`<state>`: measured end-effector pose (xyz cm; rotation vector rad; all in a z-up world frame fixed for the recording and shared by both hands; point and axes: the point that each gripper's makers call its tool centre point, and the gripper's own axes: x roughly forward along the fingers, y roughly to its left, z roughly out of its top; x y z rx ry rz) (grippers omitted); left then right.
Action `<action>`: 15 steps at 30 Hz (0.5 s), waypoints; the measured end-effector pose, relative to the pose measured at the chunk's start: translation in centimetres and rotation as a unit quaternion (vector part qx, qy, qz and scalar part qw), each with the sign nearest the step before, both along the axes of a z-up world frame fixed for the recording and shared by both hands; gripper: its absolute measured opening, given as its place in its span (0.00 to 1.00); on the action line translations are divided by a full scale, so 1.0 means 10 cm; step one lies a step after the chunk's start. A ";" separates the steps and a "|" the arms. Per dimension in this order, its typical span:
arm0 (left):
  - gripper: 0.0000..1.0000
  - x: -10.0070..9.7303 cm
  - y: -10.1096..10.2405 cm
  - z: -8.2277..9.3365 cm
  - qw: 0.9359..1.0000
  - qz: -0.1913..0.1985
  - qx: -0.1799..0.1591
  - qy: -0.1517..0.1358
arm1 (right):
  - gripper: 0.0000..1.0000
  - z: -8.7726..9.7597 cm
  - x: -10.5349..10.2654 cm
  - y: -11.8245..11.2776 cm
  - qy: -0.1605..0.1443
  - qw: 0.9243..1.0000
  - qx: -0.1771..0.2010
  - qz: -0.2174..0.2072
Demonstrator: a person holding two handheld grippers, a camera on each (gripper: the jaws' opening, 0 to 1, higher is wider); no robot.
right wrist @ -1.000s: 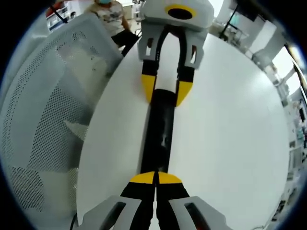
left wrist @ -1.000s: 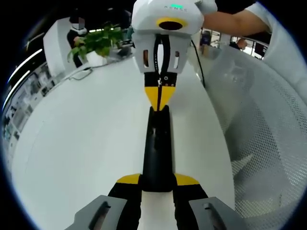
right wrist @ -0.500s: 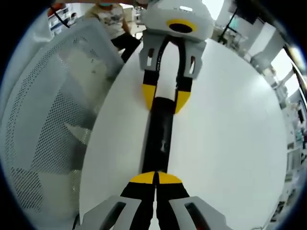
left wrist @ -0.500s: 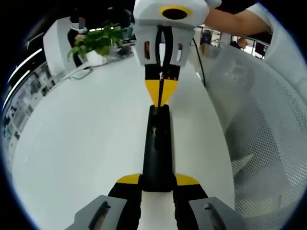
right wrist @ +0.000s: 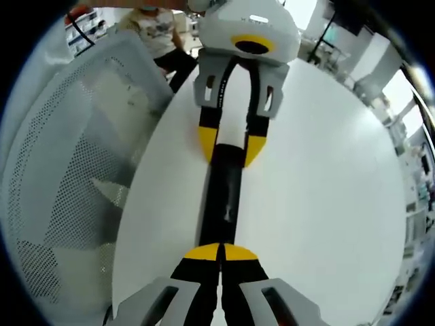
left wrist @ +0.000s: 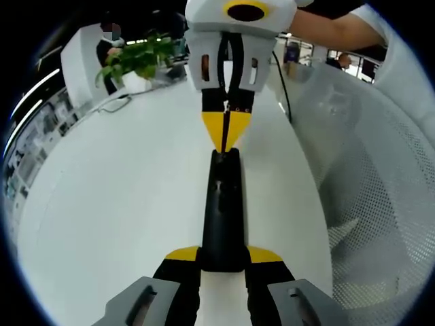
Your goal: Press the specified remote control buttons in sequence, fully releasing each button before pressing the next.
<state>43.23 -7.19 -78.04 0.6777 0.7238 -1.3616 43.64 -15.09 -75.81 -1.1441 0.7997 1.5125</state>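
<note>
I am clamping the remote [left wrist: 222,210] in my left gripper [left wrist: 223,261] while my closed, empty right gripper [left wrist: 227,132] is dropping back onto its far end for the next press.

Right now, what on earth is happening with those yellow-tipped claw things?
A person is working a long black remote control on a white table with two handheld grippers. The left gripper clamps one end of it. The right gripper, jaws closed together, sits with its tips at the other end, apparently to press a button.
</note>
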 end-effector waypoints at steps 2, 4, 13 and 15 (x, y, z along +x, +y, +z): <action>0.24 0.00 0.00 0.00 1.000 0.000 0.000 0.000 | 0.00 -0.01 0.00 0.01 0.001 1.000 -0.001 0.002; 0.24 0.00 0.00 0.00 1.000 0.000 0.000 0.000 | 0.00 -0.02 0.00 0.02 0.002 1.000 -0.002 0.003; 0.24 0.01 0.00 0.00 1.000 0.000 -0.001 0.001 | 0.00 -0.06 0.00 0.05 0.007 1.000 -0.003 0.007; 0.24 0.01 0.00 0.00 1.000 0.000 -0.001 0.001 | 0.00 -0.08 0.00 0.05 0.007 1.000 -0.005 0.008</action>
